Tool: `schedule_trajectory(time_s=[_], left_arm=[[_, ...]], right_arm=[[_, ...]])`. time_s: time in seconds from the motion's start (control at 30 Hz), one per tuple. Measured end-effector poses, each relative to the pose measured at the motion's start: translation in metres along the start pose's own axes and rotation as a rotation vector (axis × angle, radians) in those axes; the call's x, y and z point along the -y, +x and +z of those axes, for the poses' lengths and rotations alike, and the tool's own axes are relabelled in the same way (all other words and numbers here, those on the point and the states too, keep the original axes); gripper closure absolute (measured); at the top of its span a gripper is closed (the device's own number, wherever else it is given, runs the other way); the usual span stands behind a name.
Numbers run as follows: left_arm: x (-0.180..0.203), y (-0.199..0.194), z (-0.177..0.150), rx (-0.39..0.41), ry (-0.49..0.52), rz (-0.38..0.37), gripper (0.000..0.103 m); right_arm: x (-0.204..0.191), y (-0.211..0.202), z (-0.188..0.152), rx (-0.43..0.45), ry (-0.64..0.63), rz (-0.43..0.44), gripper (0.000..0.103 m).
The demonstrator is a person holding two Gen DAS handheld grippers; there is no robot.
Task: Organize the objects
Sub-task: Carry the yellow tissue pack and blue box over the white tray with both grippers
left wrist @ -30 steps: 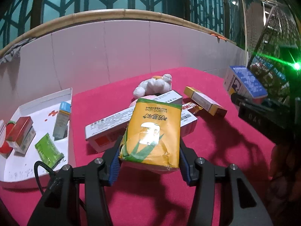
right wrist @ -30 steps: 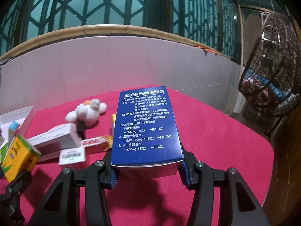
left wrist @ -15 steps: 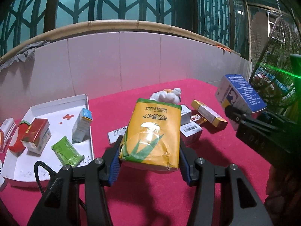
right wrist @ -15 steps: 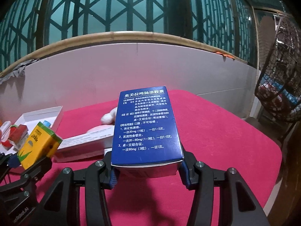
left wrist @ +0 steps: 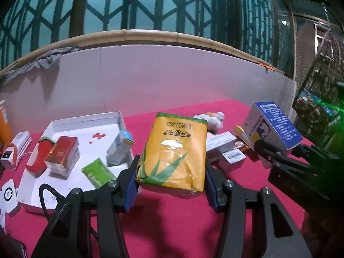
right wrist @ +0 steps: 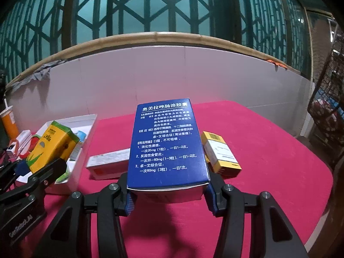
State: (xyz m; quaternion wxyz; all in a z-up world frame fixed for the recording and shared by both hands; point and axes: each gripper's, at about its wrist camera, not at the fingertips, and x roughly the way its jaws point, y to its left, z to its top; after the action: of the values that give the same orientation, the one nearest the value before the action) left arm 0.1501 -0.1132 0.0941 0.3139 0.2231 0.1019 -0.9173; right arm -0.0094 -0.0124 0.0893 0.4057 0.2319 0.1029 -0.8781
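The left gripper squeezes a yellow tissue pack. To its left sits a white tray. The right gripper squeezes a blue box above the red table. A yellow box lies just right.

Lattice window, perhaps grey rag
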Motion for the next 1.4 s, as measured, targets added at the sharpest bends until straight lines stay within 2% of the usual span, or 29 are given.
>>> schedule_trajectory(time_s=[0.37, 1.07, 1.4], left_arm=[[-0.031, -0.014, 0.005, 0.027, -0.051, 0.025, 0.052], [-0.100, -0.035, 0.006, 0.049, -0.149, 0.146, 0.052], [-0.127, -0.038, 0.015, 0.054, -0.166, 0.198, 0.052]], right_arm=[[-0.034, -0.009, 0.007, 0.005, -0.071, 0.048, 0.048], [-0.111, -0.015, 0.018, 0.033, -0.198, 0.132, 0.048], [-0.146, -0.014, 0.027, 0.044, -0.229, 0.178, 0.048]])
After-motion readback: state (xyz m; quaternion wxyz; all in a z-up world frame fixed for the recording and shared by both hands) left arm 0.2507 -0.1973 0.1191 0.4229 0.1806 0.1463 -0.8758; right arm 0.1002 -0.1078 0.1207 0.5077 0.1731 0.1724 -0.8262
